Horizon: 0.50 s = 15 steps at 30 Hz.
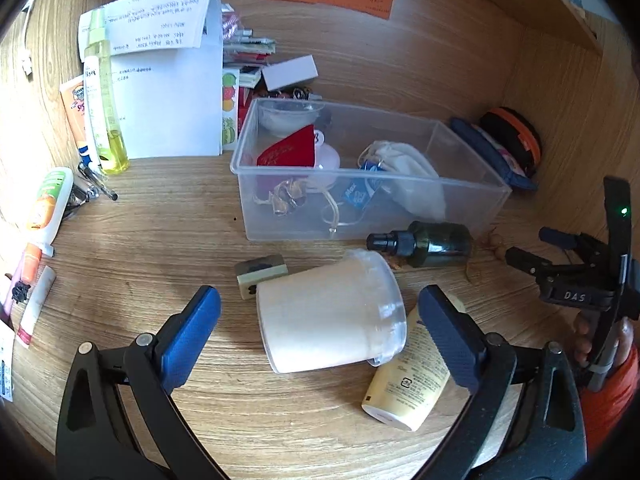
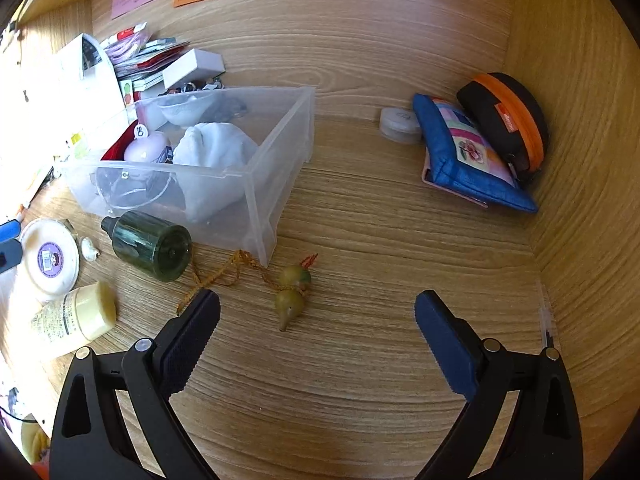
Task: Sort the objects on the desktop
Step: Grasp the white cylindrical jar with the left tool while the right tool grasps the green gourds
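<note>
A white tub [image 1: 328,312] lies on its side on the wooden desk, between the spread blue pads of my left gripper [image 1: 319,294], which do not touch it. A cream tube [image 1: 412,384] lies against the tub under the right pad. Behind them are a dark green bottle [image 1: 432,244] on its side and a clear plastic bin [image 1: 460,196] holding a white cloth bag, a red card and small items. My right gripper [image 2: 318,296] is open above a small gourd charm [image 2: 290,302] on an orange cord, just right of the green bottle [image 2: 152,246] and the bin [image 2: 256,184].
A blue patchwork pouch [image 2: 468,156], a black-and-orange case [image 2: 508,120] and a small round case [image 2: 398,124] rest in the right corner. At the left stand a yellow spray bottle [image 1: 104,96], a white paper box [image 1: 168,92] and tubes [image 1: 48,204]. A small block [image 1: 260,274] lies by the tub.
</note>
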Available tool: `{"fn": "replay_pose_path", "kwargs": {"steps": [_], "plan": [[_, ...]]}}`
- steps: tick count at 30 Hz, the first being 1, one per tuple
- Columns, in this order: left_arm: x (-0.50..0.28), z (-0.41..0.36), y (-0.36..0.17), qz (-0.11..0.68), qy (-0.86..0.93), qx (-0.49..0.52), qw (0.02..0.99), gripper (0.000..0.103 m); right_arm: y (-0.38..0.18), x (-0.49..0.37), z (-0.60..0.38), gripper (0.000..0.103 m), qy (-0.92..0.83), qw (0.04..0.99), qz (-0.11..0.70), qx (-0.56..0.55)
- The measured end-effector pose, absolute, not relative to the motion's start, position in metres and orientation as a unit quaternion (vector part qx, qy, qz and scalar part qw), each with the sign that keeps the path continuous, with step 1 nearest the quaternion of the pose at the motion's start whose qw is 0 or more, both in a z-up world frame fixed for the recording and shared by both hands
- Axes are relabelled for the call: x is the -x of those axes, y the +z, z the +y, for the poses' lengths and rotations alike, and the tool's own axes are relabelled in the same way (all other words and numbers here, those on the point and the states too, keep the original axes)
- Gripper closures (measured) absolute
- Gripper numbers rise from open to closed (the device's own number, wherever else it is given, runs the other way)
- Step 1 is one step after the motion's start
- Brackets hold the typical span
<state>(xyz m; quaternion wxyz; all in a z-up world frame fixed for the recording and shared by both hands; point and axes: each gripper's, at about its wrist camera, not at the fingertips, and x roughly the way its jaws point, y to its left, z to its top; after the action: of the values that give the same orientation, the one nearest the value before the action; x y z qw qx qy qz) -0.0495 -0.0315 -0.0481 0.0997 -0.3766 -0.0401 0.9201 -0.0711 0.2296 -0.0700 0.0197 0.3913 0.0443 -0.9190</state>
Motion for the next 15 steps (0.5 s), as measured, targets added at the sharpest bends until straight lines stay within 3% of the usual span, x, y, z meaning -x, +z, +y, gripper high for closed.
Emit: {"fn": "replay_pose_path", "kwargs": {"steps": [7, 11, 13, 15], "plan": [[0.058, -0.028, -0.058, -0.034, 0.922, 0.380, 0.068, 0.003, -0.077, 0.086, 0.220, 0.008, -0.909, 0.037, 0.069, -0.410], [0.062, -0.028, -0.061, -0.038, 0.921, 0.382, 0.073, 0.009, -0.084, 0.094, 0.222, 0.034, -0.901, 0.039, 0.066, -0.426], [0.064, -0.024, -0.063, -0.026, 0.916, 0.390, 0.088, 0.026, -0.086, 0.096, 0.224, 0.046, -0.900, 0.039, 0.061, -0.430], [0.066, -0.021, -0.067, -0.017, 0.913, 0.396, 0.092, 0.029, -0.086, 0.095, 0.225, 0.051, -0.901, 0.042, 0.058, -0.429]]}}
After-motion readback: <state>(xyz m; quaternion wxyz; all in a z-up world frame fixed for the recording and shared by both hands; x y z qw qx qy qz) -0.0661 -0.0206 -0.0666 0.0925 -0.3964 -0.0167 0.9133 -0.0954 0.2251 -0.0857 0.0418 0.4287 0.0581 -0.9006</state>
